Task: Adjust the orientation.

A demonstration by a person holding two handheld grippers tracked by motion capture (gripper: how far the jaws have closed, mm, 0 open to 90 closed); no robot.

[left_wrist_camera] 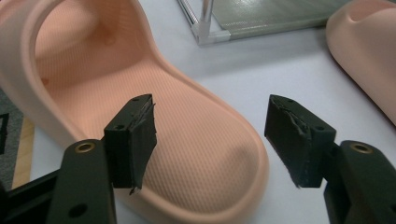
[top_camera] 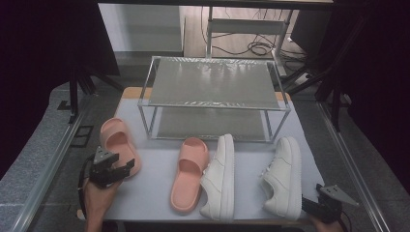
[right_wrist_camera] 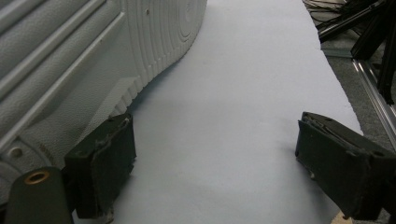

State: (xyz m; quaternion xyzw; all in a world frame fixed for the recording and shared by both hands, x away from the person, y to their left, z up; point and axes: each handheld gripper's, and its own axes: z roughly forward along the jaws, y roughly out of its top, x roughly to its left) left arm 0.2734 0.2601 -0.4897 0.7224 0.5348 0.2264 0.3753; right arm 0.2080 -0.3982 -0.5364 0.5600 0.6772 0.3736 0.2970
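All four shoes lie on the worktop [top_camera: 159,193] and both shelves of the wire rack [top_camera: 212,96] at upper centre are bare, so by my reading the shelving job is barely begun: nothing stowed, four pieces left. The left hand-held gripper [top_camera: 115,170], lower left of the high view, sits at the heel of the left pink slipper [top_camera: 118,142]; in the left gripper view its jaws straddle the heel end [left_wrist_camera: 224,177], one over the footbed, one outside the rim, pads not yet pressing, so released. This slipper lies at the left edge of the worktop, just in front of the rack's left leg, sole down, long axis running from lower right to upper left, toe toward the rack. The second pink slipper [top_camera: 189,174] and a white sneaker [top_camera: 220,176] lie at lower centre, touching. Another white sneaker [top_camera: 285,176] sits lower right, with the right hand-held gripper [top_camera: 309,205] at its heel, jaws spread wide beside the sole [right_wrist_camera: 93,70], grasping nothing.
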